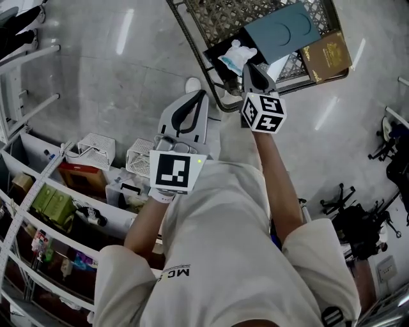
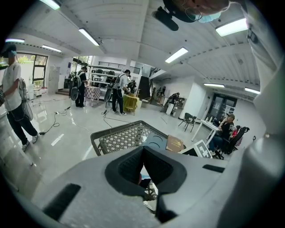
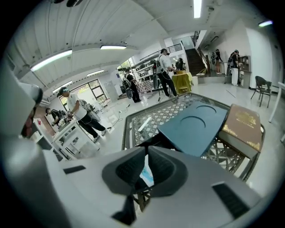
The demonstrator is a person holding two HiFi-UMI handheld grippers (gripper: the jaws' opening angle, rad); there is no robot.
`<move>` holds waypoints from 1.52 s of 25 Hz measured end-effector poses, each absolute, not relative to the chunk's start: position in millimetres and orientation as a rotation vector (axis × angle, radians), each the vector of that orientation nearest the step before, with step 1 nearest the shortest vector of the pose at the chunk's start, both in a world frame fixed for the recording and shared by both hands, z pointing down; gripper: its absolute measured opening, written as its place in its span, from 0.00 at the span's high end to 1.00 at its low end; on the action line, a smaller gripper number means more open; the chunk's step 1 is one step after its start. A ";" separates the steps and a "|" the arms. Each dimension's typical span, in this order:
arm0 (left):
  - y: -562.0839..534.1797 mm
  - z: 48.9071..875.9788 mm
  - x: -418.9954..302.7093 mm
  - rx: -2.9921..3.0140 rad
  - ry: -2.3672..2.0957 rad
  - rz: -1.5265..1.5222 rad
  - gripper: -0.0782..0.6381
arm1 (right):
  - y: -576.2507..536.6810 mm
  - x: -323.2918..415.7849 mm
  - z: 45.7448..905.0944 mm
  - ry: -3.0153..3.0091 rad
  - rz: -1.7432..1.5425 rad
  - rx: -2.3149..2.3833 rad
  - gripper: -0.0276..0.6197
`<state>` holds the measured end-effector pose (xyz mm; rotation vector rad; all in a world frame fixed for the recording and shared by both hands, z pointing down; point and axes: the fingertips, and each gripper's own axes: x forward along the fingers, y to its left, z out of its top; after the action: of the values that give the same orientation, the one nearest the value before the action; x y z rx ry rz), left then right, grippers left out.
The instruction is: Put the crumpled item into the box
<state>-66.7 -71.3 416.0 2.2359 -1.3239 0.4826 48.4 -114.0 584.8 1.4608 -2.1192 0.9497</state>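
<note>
Right gripper (image 1: 248,66) pinches crumpled item (image 1: 236,56) just left of teal lid (image 1: 281,30), seemingly over black box (image 1: 216,52); left gripper (image 1: 199,97) pressed together, empty, farther from lid.

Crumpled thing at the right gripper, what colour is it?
White with pale blue parts. The head view shows the crumpled thing best.

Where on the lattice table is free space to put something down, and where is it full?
Free: the lattice table is bare left of the teal lid. Crowded: the near right part, where that lid, the brown box and the crumpled item in the right gripper sit close together.
</note>
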 end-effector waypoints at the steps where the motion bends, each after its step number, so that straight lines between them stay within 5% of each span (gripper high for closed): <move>1: -72.0 413.8 -67.7 2.250 -1.325 0.486 0.86 | -113.5 47.4 577.5 -2.132 0.941 1.454 0.93; 23: -59.6 335.3 -69.6 2.366 -1.362 0.394 0.86 | -80.0 60.9 364.7 -2.435 0.723 1.373 0.93; 38: -72.8 296.7 -50.5 2.490 -1.331 0.347 0.86 | -65.5 65.3 302.8 -2.533 0.663 1.350 0.93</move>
<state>-50.5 -72.8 296.7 2.4900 -1.3306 0.3468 65.3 -65.5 302.8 1.3500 -2.5327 0.6632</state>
